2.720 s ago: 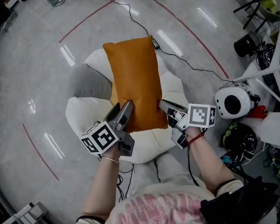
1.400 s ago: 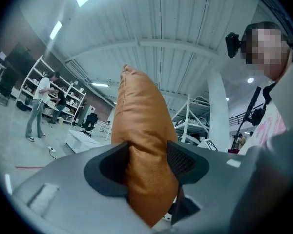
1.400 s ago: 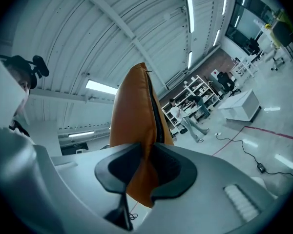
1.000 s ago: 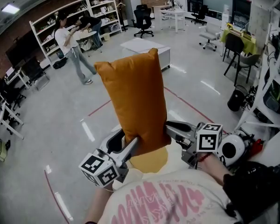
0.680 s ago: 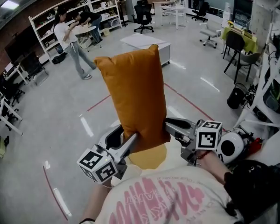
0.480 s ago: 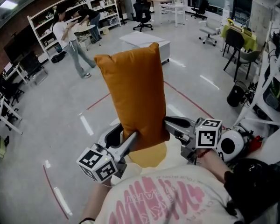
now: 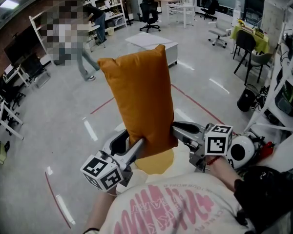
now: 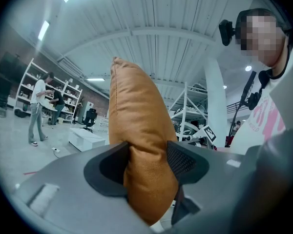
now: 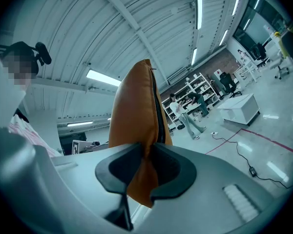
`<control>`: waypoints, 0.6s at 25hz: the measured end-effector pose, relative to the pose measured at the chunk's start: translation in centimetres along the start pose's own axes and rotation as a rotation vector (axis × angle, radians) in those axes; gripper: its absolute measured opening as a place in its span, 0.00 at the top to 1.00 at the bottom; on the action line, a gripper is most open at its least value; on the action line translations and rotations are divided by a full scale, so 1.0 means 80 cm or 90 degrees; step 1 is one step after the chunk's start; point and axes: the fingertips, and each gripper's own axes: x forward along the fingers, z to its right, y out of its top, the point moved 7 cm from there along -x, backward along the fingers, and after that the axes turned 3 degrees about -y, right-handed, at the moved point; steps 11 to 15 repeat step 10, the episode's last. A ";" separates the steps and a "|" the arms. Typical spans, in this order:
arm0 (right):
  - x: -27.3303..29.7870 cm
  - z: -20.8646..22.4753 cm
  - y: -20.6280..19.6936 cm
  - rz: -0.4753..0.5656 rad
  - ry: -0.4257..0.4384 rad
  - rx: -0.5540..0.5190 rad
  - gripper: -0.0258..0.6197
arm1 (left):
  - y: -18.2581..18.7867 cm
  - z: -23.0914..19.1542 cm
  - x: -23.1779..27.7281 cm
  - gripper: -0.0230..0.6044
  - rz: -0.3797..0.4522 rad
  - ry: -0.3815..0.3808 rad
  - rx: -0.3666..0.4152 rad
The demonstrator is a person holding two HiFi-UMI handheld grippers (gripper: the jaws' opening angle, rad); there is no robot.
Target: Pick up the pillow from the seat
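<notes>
Orange pillow (image 7: 139,99), one, clamped by left gripper (image 7: 127,144) at 7 o'clock, right gripper (image 7: 178,134) at 5. One table (image 7: 154,44) at 12, two people (image 7: 95,16) at 11.

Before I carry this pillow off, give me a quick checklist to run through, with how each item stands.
1. Left claw grip: ok, its pads press both sides of the pillow near the bottom.
2. Right claw grip: ok, though it pinches only a thin fold at the edge.
3. Pillow off the seat: ok, it stands upright above it.
4. Pillow steady: cannot tell, it is held only at the bottom and could flop.
5. Way ahead: ok, the low white table and the people by the shelves are well away.
</notes>
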 end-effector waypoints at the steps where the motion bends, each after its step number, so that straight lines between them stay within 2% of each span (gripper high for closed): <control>1: -0.001 -0.001 -0.001 0.000 0.000 0.000 0.86 | -0.001 0.001 -0.001 0.55 0.000 0.000 0.000; 15: -0.002 -0.008 0.001 -0.002 0.005 -0.005 0.86 | 0.001 0.006 -0.006 0.55 -0.002 0.002 0.000</control>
